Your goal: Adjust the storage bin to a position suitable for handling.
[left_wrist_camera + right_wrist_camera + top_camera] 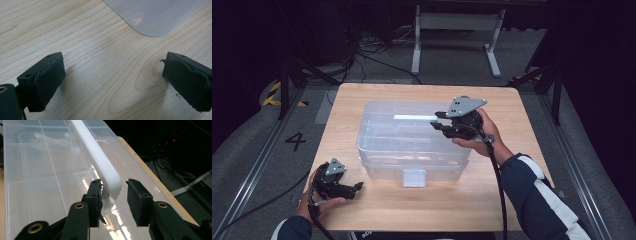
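Clear plastic storage box (412, 137) sits mid-table on the wooden table (422, 205), lid on, its long axis running left to right, a small latch (414, 177) on the near wall. Nearest, the left gripper (357, 186) rests low on the tabletop by the box's near-left corner, jaws spread wide and holding nothing; a rounded box corner (152, 17) lies ahead of it. Farther in, the right gripper (438, 121) reaches over the lid's right end, jaws parted either side of the white handle (100, 162). Contact is unclear. Lid dividers (50, 157) blur the contents.
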`<control>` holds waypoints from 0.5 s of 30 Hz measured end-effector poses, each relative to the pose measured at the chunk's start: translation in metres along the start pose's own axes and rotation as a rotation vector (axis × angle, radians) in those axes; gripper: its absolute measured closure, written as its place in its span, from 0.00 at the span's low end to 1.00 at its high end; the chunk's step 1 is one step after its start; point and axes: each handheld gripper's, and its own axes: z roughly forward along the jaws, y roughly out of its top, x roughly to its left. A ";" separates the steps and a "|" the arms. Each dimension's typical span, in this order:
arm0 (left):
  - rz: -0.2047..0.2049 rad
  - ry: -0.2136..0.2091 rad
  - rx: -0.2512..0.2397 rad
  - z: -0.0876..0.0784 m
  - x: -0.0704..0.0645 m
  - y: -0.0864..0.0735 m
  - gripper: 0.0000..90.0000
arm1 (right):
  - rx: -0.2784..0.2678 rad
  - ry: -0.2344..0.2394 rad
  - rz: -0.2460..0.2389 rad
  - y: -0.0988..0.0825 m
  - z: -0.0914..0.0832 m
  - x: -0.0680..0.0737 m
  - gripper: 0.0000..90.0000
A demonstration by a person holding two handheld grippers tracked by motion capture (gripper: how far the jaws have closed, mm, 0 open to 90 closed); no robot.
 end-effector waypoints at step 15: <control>-0.009 -0.007 -0.014 -0.002 -0.001 -0.001 0.12 | 0.019 0.010 -0.004 0.007 0.005 0.002 0.82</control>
